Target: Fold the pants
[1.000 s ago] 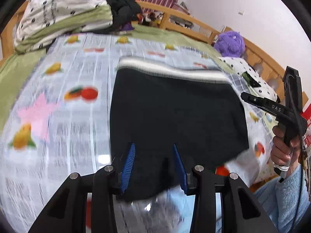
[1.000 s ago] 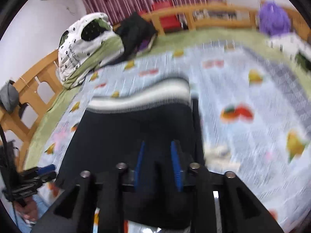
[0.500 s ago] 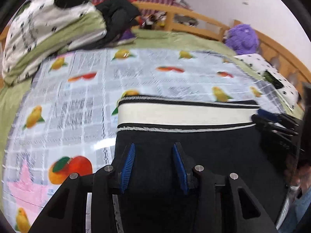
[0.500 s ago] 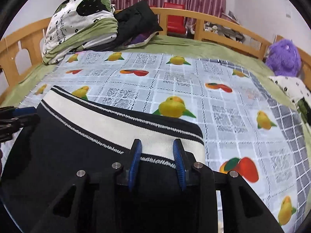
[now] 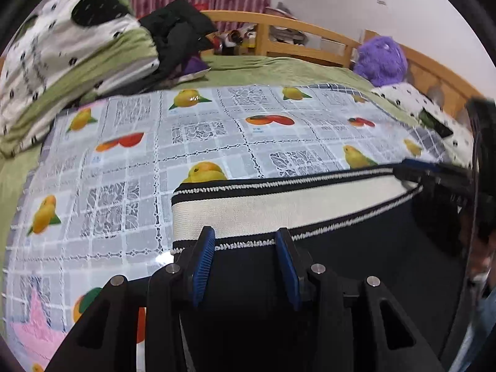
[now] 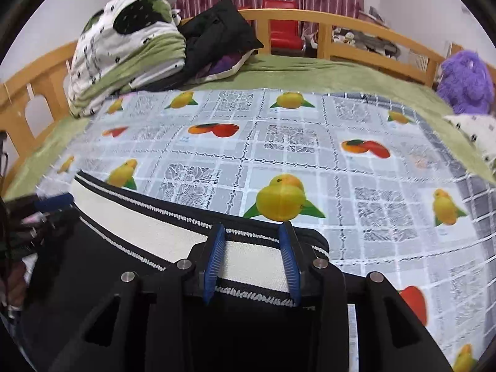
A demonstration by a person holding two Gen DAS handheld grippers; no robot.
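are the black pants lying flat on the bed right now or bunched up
Flat. The pants lie smooth on the fruit-print cloth, with the white waistband stretched straight across. How many layers are folded underneath cannot be told.

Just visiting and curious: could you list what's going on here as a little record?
Surface: bed with fruit-print cloth
Garment: black pants, folded, white waistband on top
Left gripper: closed on the pants
Right gripper: jaws have just been opening, waistband between them
Background: purple plush toy, piled bedding
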